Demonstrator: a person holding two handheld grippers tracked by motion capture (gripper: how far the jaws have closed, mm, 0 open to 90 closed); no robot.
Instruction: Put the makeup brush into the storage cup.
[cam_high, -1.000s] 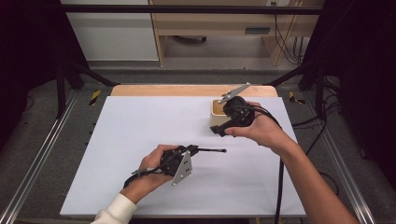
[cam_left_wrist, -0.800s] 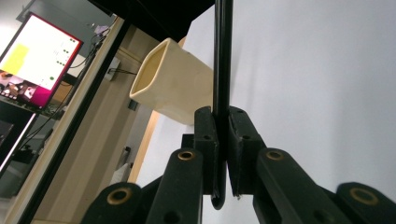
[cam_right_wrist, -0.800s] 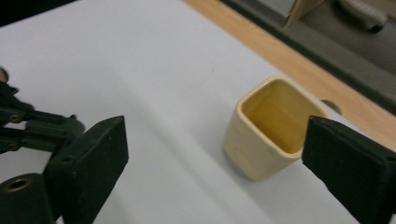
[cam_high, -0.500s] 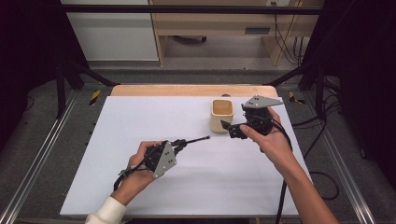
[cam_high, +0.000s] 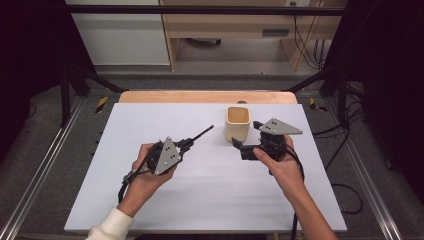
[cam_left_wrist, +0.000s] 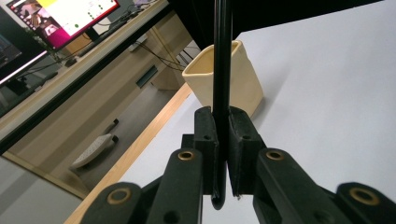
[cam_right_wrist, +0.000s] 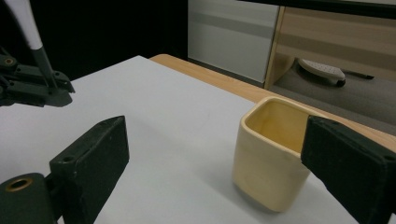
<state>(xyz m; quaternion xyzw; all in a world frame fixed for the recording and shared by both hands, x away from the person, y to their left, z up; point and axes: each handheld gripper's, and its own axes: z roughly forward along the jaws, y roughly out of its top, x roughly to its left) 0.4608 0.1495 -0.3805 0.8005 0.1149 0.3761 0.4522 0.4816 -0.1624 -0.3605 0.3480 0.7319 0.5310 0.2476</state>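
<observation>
Pen (cam_high: 200, 137) clamped in left gripper (cam_high: 186, 145), near cup (cam_high: 237, 123)

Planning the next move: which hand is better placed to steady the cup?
Right, probably. The right hand-held gripper is open beside the cream cup; the left hand-held gripper is shut on the black rod.

Both forearms enter from the near edge in the high view. The left hand (cam_high: 145, 175) holds the left gripper (cam_high: 192, 141) angled forward and to the right, its grey plate facing up. Its fingers (cam_left_wrist: 205, 135) are pressed tightly together. The right hand (cam_high: 280, 162) holds the right gripper (cam_high: 245, 141) pointing leftward, grey plate on top. Its fingers (cam_right_wrist: 91, 161) stand wide apart, having just been closing slightly, and grip nothing.
</observation>
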